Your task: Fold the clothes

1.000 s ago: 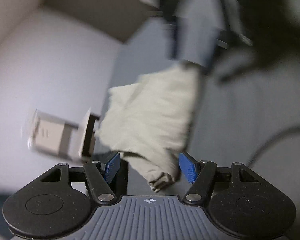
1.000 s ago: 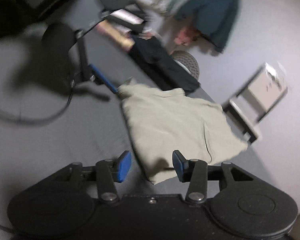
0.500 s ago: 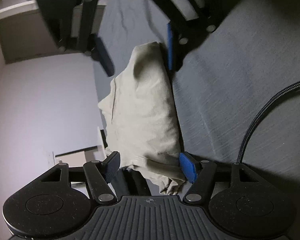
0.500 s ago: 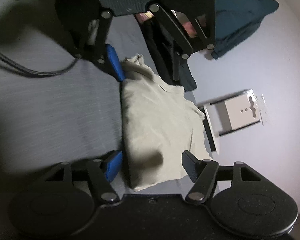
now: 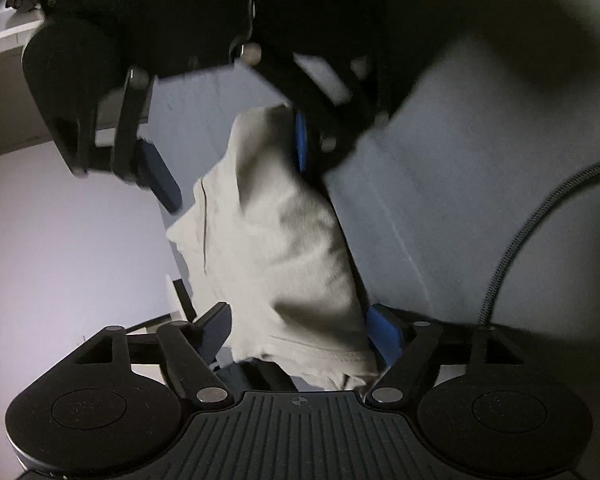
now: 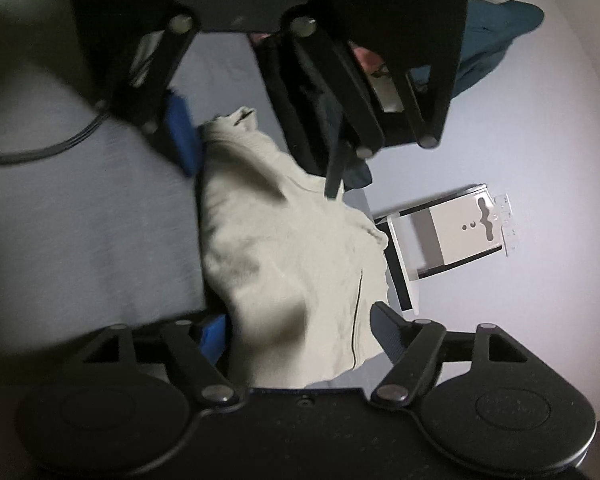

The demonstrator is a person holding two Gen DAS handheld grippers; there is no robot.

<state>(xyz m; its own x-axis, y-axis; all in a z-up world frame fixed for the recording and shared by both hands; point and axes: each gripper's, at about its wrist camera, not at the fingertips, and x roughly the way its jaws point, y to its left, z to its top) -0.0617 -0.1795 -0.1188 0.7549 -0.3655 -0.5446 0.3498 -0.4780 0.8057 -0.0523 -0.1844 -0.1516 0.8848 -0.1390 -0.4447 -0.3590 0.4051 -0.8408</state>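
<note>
A: While both grippers face each other over the beige garment (image 5: 276, 248), where does the cloth lie?

B: Along the edge of the grey-covered bed (image 5: 440, 168), partly folded into a long bundle, one side reaching past that edge toward the pale floor (image 6: 500, 152). A white stool (image 6: 452, 236) stands on the floor just beside it.

A: And the left gripper (image 5: 300, 330)?

B: Spread wide. Its blue pads sit either side of the near end of the garment, the right pad touching or nearly touching the cloth; I judge it is pinching nothing. In the right wrist view the same gripper (image 6: 260, 152) straddles the collar end.

A: The right gripper (image 6: 300, 326)?

B: Also spread, its jaws flanking the other end of the bundle. From the left wrist view, the right gripper (image 5: 232, 168) has one pad against the far tip of the cloth, the other well clear. Neither is clamped, as far as the blur allows.

A: So how would you do this step well?

B: It looks like a press or a fresh grab at both ends. I would set each gripper square on its end, take all layers in one bite, and close both together so the fold does not skew. Keep the cloth on the bed; the overhanging side could drag the lot off. Mind the braided cable (image 5: 516, 248) lying on the cover near the left gripper.
</note>
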